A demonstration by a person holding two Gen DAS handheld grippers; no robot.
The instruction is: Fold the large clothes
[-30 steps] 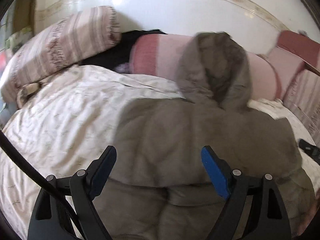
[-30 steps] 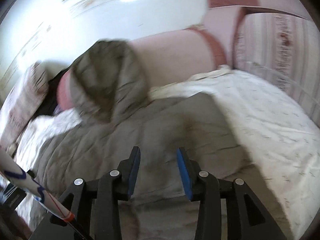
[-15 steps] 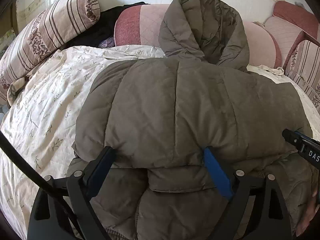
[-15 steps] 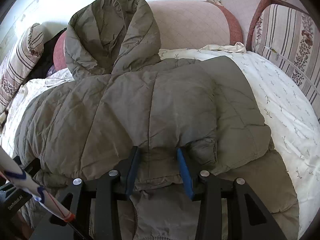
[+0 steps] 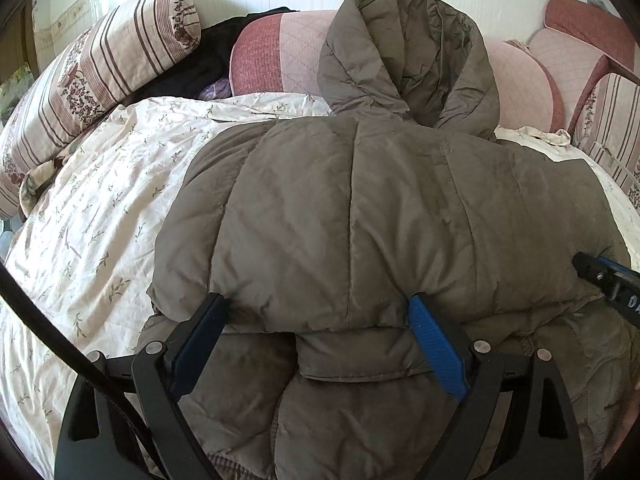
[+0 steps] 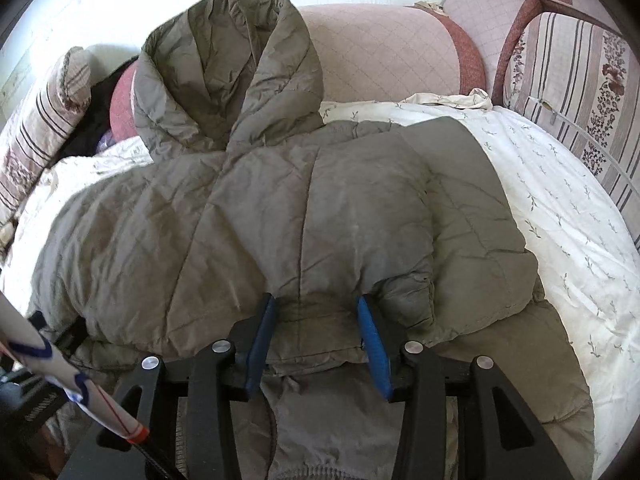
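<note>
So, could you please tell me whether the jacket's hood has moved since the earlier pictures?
Yes. In the left wrist view the hood now sits higher in the picture, up against the pink bolster, sharp rather than blurred as it was a second ago.

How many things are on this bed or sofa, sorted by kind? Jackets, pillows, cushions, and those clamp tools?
Puffy olive hooded jacket: 1
Striped floral pillows: 2, one at the far left, one at the right edge
Pink quilted back cushions: 2, one behind the hood, one further right
Dark garment behind the pillow: 1
Grippers: 2, left gripper, right gripper
Total: 8
</note>
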